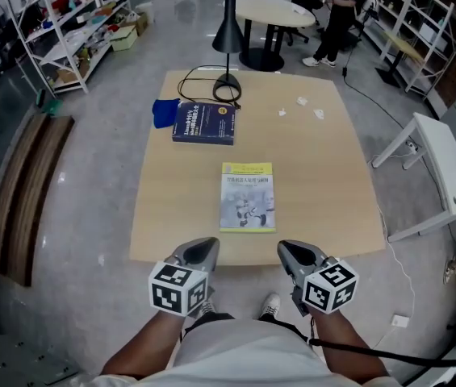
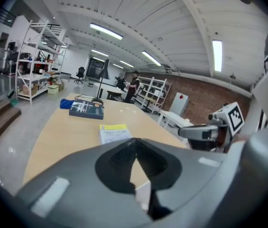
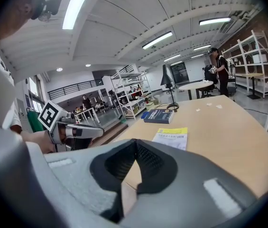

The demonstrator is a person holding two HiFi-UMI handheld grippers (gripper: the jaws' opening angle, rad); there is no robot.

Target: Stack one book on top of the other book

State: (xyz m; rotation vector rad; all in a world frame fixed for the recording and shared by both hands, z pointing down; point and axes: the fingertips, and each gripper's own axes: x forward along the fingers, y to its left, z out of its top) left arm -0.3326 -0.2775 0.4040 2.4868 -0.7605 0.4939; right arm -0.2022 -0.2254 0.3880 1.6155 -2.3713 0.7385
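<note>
pre-grasp stage by the look of it: no book lifted yet, both flat on the table (image 1: pixel 324 176). left gripper (image 1: pixel 203 250) and right gripper (image 1: pixel 290 253) side by side at the near edge, jaws shut tight on both, pads meeting, nothing betw them, touching nothing. yellow-topped book (image 1: pixel 248 197) straight ahead, lined up w/ the gap betw the two tips, near. blue book (image 1: pixel 204 123) further out beyond it, a bit toward the left gripper's side, well apart from the tips. black lamp base (image 1: pixel 228 81) & blue cloth (image 1: pixel 164 112) just past it. next, prob: open one set of jaws, reach fwd, catch a cover edge of one book (thin & flat, so low approach needed), then carry it onto the other.
</note>
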